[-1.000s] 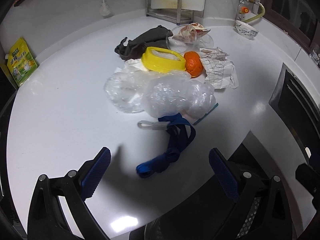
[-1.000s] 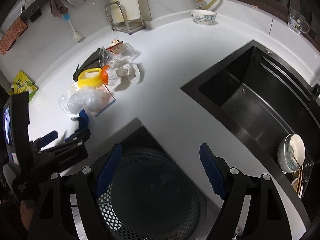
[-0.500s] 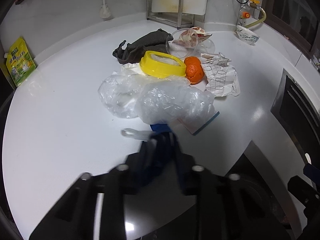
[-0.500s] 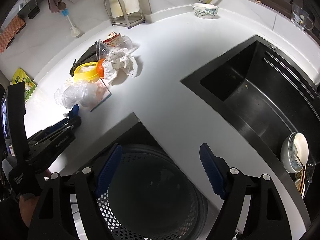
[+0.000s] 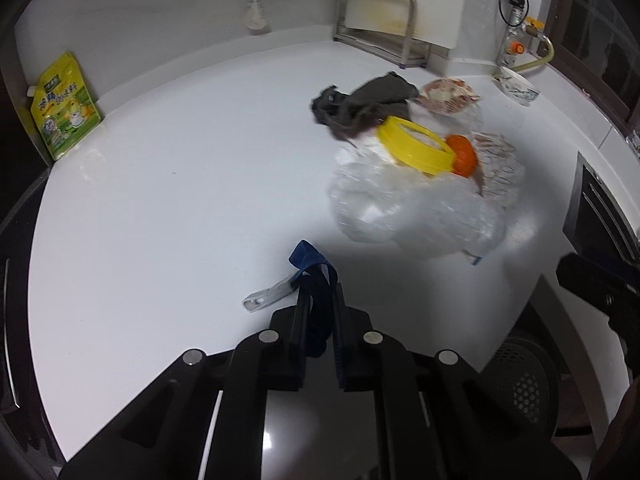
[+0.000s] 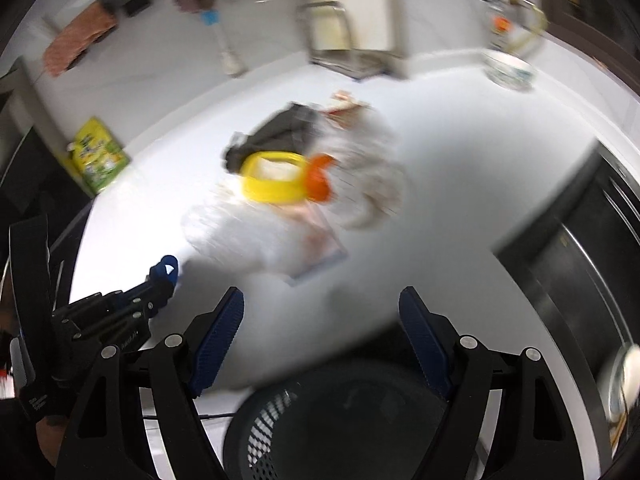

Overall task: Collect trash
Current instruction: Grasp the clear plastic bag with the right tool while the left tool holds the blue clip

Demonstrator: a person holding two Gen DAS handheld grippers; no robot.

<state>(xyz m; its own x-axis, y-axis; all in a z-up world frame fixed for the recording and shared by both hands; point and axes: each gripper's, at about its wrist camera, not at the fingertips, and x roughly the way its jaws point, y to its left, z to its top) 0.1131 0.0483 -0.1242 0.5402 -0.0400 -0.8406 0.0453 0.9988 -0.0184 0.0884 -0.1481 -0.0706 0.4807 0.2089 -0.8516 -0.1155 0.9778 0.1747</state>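
My left gripper (image 5: 320, 300) is shut on a blue strap (image 5: 312, 268) with a white tag (image 5: 268, 298), held just above the white counter (image 5: 160, 200); it also shows in the right wrist view (image 6: 160, 280). A trash pile lies beyond: clear plastic bags (image 5: 412, 208), a yellow lid (image 5: 416, 148), an orange peel (image 5: 464, 156), crumpled paper (image 5: 500, 168), a dark cloth (image 5: 364, 104) and a snack wrapper (image 5: 444, 94). My right gripper (image 6: 320, 332) is open and empty above the black mesh bin (image 6: 360, 420). The right wrist view is blurred.
A green-yellow pouch (image 5: 64, 108) leans at the counter's left end. A metal rack (image 5: 380, 28) and a brush (image 5: 254, 16) stand at the back wall. A bowl (image 5: 518, 88) sits at the back right. The dark sink (image 6: 580, 260) is on the right.
My left gripper closed on the blue strap and lifted it away from the pile, toward the left. My right gripper swung up and toward the pile, staying open.
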